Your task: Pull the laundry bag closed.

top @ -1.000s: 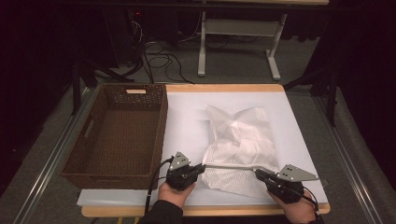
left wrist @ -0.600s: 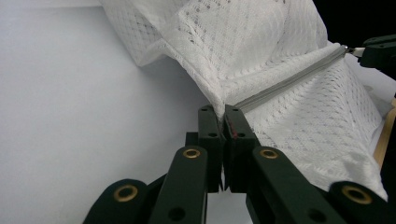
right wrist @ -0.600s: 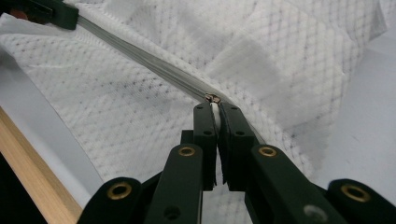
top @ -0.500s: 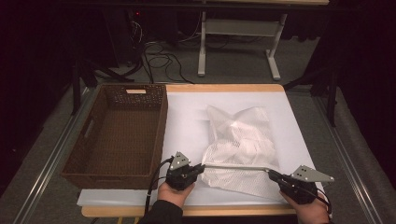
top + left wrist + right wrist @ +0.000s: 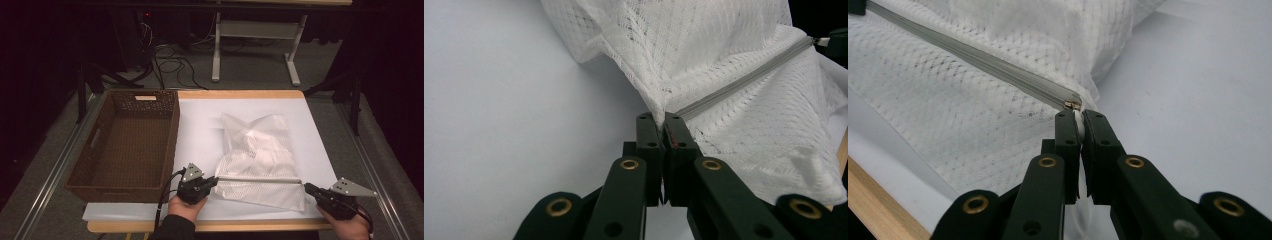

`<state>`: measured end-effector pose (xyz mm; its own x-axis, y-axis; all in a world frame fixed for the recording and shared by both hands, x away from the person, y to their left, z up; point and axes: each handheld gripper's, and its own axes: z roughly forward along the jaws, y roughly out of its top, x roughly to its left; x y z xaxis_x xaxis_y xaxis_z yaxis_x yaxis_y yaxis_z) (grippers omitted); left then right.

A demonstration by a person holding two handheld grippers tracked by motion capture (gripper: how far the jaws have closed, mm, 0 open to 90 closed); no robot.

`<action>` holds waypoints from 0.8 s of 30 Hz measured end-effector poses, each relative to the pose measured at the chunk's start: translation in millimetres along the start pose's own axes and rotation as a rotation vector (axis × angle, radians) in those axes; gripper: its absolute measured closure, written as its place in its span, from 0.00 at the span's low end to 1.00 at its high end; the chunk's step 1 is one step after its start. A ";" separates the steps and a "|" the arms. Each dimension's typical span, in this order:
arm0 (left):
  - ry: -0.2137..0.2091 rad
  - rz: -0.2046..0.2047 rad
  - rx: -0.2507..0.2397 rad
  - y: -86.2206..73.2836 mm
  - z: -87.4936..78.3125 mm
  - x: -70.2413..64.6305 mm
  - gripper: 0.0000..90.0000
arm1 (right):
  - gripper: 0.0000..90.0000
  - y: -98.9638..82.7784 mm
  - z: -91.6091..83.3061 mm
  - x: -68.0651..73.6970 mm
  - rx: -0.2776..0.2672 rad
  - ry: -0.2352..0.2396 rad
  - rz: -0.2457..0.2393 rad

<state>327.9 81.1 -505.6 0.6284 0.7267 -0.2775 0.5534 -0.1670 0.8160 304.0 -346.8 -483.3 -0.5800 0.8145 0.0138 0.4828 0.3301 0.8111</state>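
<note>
A white mesh bag (image 5: 257, 145) lies on the white sheet (image 5: 200, 125) in the middle of the table. Its grey zipper (image 5: 260, 180) runs taut along the near edge between both grippers. My left gripper (image 5: 214, 181) is shut on the bag's corner at the zipper's left end; in the left gripper view the jaws (image 5: 664, 120) pinch the mesh (image 5: 704, 50) where the zipper (image 5: 744, 82) starts. My right gripper (image 5: 307, 188) is shut on the zipper pull at the right end. In the right gripper view the brass slider (image 5: 1073, 105) sits just above the jaw tips (image 5: 1079, 116).
An empty brown wicker basket (image 5: 127, 145) stands at the table's left, close to my left gripper. The wooden front edge (image 5: 240, 226) lies just under both hands. Beyond the table are a metal stand (image 5: 255, 45) and cables on a dark floor.
My right gripper has slid to the right along the bag's near edge with the zipper pull, so the grey zipper line is longer. The left gripper has stayed put.
</note>
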 end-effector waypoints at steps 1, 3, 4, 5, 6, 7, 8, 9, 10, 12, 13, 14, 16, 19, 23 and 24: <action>0.002 0.000 0.000 0.0 0.3 -0.3 0.97 | 0.97 -0.9 0.1 -1.8 -0.003 0.000 -0.011; 0.003 0.000 0.006 -0.3 0.6 0.4 0.97 | 0.97 -1.3 0.6 -1.0 0.001 -0.001 -0.010; -0.006 -0.003 0.017 -1.0 1.4 1.0 0.97 | 0.97 -1.2 1.0 -0.2 0.005 -0.002 -0.014; -0.005 0.008 0.035 -2.3 2.4 1.2 0.97 | 0.97 -1.3 1.7 0.2 0.006 -0.007 -0.021; 0.000 0.027 0.056 -3.7 3.3 0.3 0.97 | 0.97 -1.6 2.2 0.8 0.011 -0.006 -0.015; -0.002 0.040 0.076 -5.1 5.3 -1.2 0.97 | 0.97 -2.1 2.9 0.3 0.016 -0.002 -0.020; 0.001 0.062 0.099 -6.9 6.9 -2.6 0.96 | 0.97 -3.1 4.0 0.4 0.018 -0.003 -0.019; 0.017 0.093 0.112 -9.1 8.5 -4.4 0.96 | 0.96 -3.9 4.9 0.8 0.027 -0.003 -0.015; 0.031 0.111 0.118 -10.2 9.4 -5.2 0.96 | 0.96 -4.8 6.5 0.9 0.030 0.004 -0.017; 0.041 0.118 0.118 -11.0 9.5 -4.7 0.95 | 0.94 -5.7 8.2 0.7 0.033 0.004 -0.023; 0.044 0.111 0.112 -11.2 9.1 -4.1 0.92 | 0.91 -5.7 8.7 1.3 0.032 0.005 -0.013; 0.048 0.117 0.104 -11.2 7.4 -3.6 0.88 | 0.88 -5.6 8.6 1.1 0.023 0.011 -0.015; 0.060 0.135 0.084 -11.0 3.8 -4.0 0.77 | 0.82 -3.6 6.3 2.1 0.006 0.009 -0.005; 0.112 0.135 0.017 -8.4 -4.7 -4.4 0.61 | 0.70 0.9 3.3 3.9 -0.033 -0.015 -0.006; 0.193 0.145 -0.026 -7.2 -12.8 -3.9 0.47 | 0.52 8.8 5.6 5.7 -0.077 -0.052 0.004; 0.213 0.153 -0.029 -7.1 -14.3 -3.9 0.44 | 0.47 11.5 7.1 6.7 -0.089 -0.059 0.008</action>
<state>313.7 88.9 -503.0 0.5726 0.8189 -0.0393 0.4429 -0.2687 0.8553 310.3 -334.1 -478.0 -0.5356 0.8444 -0.0118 0.4254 0.2818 0.8600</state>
